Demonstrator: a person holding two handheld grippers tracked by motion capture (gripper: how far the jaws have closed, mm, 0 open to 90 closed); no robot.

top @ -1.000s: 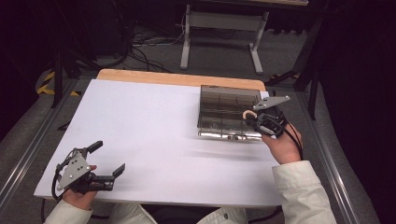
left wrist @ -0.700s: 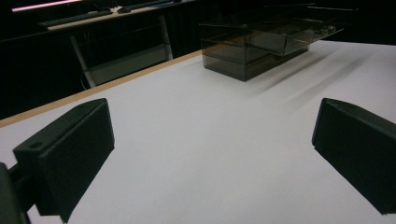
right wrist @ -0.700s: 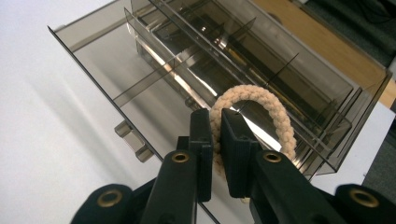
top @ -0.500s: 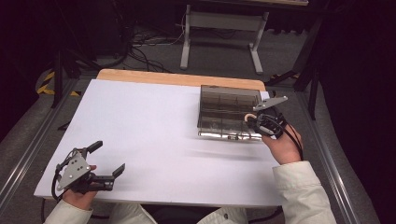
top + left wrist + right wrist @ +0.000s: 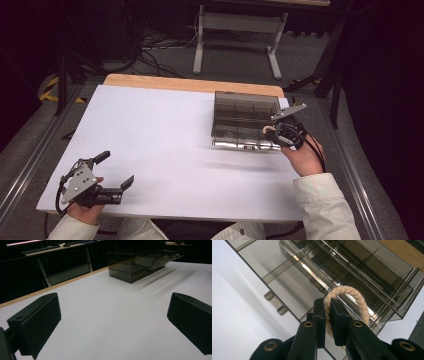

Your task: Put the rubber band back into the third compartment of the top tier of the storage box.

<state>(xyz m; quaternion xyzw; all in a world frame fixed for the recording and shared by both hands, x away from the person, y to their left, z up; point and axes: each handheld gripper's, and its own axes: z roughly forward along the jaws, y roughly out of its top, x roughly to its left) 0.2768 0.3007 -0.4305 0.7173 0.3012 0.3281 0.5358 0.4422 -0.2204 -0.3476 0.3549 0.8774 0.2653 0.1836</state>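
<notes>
A smoky clear compartment box [image 5: 244,116] stands at the far right of the white table [image 5: 165,135], its lid [image 5: 259,262] swung open toward the near side. My right gripper [image 5: 268,131] hovers over the box's near right corner, shut on a cream braided rope loop [image 5: 352,293]. The loop arches out past the jaws above the compartments [image 5: 362,272]. At the near left corner my left gripper [image 5: 116,169] rests low over the table, open, nothing between its jaws. From the left gripper [image 5: 113,315] the box [image 5: 130,267] shows far off.
A wooden strip [image 5: 190,84] runs along the table's far edge. Beyond it stand a metal stand [image 5: 235,25] and floor cables [image 5: 160,47]. Metal rails [image 5: 30,165] flank the table. White surface stretches between the two hands.
</notes>
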